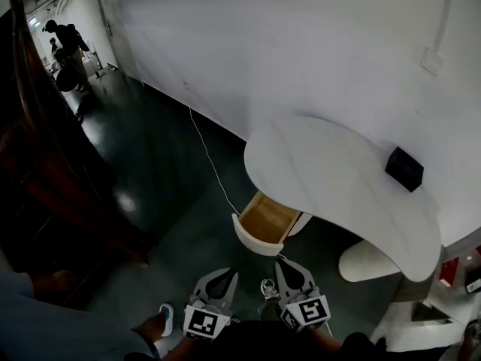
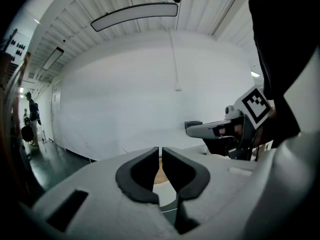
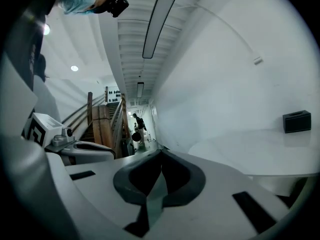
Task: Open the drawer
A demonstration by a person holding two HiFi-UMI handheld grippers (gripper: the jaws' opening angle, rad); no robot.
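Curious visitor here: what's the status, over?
Left gripper and right gripper shut, empty. Wood-lined white drawer stands open. Nothing in its way.

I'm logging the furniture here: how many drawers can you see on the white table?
1. The drawer stands pulled open under the near left edge of the white table. Others may be hidden beneath it.

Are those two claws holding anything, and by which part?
Nothing is held. The left claw and the right claw are both shut and empty, clear of the open drawer.
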